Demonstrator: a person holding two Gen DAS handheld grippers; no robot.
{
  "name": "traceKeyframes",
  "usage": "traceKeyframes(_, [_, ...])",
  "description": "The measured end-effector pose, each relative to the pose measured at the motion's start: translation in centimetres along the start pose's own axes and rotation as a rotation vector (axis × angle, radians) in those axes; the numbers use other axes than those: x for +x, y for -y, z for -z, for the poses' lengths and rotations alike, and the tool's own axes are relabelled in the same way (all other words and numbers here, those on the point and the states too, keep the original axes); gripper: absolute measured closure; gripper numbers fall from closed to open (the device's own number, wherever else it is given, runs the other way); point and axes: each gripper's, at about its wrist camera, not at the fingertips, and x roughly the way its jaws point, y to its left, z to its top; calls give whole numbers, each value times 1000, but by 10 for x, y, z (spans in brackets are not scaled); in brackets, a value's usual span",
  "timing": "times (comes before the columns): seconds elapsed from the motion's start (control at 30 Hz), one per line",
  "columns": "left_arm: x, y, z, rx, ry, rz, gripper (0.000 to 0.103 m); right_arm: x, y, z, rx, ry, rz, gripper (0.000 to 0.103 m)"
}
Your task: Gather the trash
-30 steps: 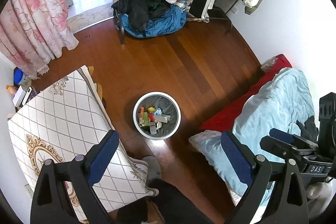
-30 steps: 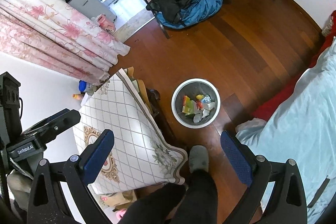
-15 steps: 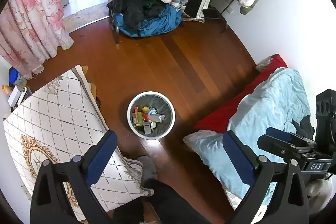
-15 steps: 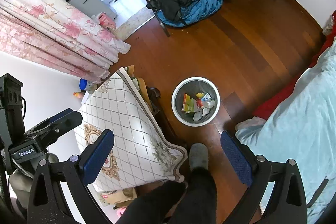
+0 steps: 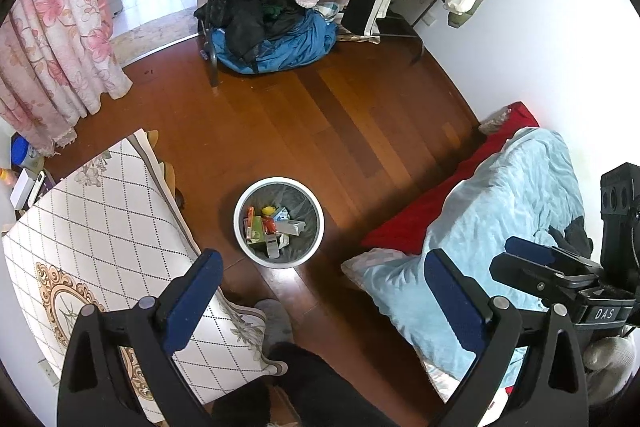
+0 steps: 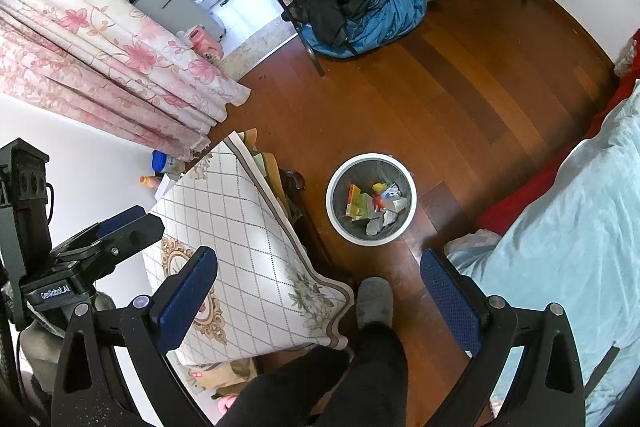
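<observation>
1. The left gripper (image 5: 320, 291) and right gripper (image 6: 318, 287) are both hanging high above the floor, jaws spread wide and pinching nothing.
2. A person's leg (image 6: 360, 367) is standing below, beside the table (image 6: 240, 227).
3. Beyond it, the bin (image 5: 279, 183) is sitting on the wooden floor (image 5: 320, 115), holding the trash (image 5: 272, 227) (cartons, wrappers).
4. Farthest, clothes (image 5: 272, 35) are lying heaped.

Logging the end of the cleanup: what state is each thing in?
Trash bin: upright, uncovered, holding packaging scraps.
Left tongs: open, empty.
Right tongs: open, empty.
Table: covered by a patterned cloth.
Bed: rumpled blue blanket.
Curtain: bunched aside.
</observation>
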Motion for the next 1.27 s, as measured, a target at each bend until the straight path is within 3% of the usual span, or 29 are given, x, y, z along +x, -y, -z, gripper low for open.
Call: traceKeyframes(1.27, [-10,-6,-13,-20,33,21,0,4,-17,-18,-33,4,-6,0])
